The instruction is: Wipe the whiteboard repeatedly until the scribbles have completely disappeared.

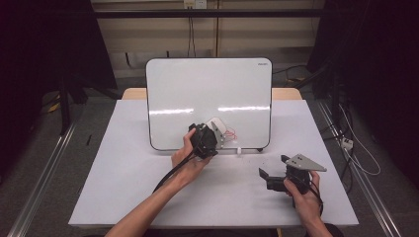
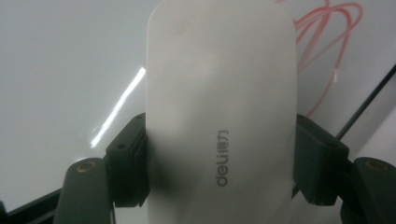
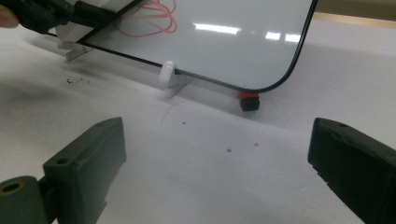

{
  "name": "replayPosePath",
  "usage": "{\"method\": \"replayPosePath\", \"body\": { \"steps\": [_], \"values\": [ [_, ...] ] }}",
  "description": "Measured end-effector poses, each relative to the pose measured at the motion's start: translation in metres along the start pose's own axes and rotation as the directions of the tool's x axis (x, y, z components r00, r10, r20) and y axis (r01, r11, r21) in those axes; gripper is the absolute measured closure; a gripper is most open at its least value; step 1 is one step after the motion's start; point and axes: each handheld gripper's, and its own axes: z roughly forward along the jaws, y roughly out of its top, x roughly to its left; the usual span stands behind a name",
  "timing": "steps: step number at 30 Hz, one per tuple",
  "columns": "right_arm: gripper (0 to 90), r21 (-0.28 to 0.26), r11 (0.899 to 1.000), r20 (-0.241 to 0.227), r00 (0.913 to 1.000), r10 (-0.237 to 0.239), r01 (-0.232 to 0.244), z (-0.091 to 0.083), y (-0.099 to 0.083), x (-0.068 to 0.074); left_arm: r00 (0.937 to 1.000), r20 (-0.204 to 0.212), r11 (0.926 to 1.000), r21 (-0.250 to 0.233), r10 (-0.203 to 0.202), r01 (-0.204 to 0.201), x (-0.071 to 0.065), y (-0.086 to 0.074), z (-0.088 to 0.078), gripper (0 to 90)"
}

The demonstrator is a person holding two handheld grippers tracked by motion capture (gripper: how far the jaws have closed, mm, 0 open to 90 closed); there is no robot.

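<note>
Hands come in from bottom of high view. R gripper [image 1: 271,174] sits low at table's [image 1: 123,187] right front, jaws wide w/ nothing between; in right gripper view they frame bare tabletop. Further in, L gripper [image 1: 212,136] is up at whiteboard's [image 1: 207,89] lower edge, jaws clamped on white eraser [image 2: 219,116], one pad each side of its long body. Eraser face is against board, just beside red scribble [image 2: 327,42] near board's bottom right. Board stands upright across table's middle, propped on white clip feet [image 3: 167,74]; red-and-black bit [image 3: 248,101] sits under its rounded corner.
</note>
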Motion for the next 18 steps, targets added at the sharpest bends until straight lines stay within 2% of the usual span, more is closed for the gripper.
{"method": "replayPosePath", "body": {
  "steps": [2,4,6,10,12,14,18],
  "values": [
    [4.1,0.0,1.0,-0.003,1.0,-0.002,0.002,0.0,0.0,0.0,0.9999,0.0,0.9996,0.021,0.017,-0.017,0.001,0.002,0.0,30.8],
    [4.1,0.0,1.0,-0.004,1.0,-0.003,0.003,0.0,0.0,0.0,1.0,0.001,0.9999,0.013,0.005,-0.005,0.0,0.002,0.0,30.8],
    [4.1,0.001,1.0,-0.003,1.0,-0.001,0.001,0.0,0.0,0.0,0.9998,0.005,0.9997,0.012,0.019,-0.019,0.0,0.003,0.001,30.8],
    [4.1,-0.001,1.0,-0.003,1.0,-0.002,0.002,0.0,0.0,0.0,0.9999,0.012,0.9999,0.001,0.012,-0.012,-0.005,0.009,0.003,30.8],
    [4.1,0.002,1.0,-0.001,1.0,-0.001,0.001,0.001,0.0,0.0,0.9992,0.015,0.9993,-0.006,0.036,-0.036,-0.01,0.014,0.004,30.9],
    [4.1,0.0,1.0,-0.005,1.0,-0.002,0.002,0.0,0.0,0.0,0.9978,0.022,0.998,0.007,0.063,-0.063,-0.013,0.02,0.005,30.9],
    [4.1,-0.003,1.0,-0.008,1.0,-0.002,0.002,0.0,0.0,0.0,0.9963,0.035,0.9969,0.001,0.079,-0.079,-0.019,0.031,0.008,30.9]
  ]
}}
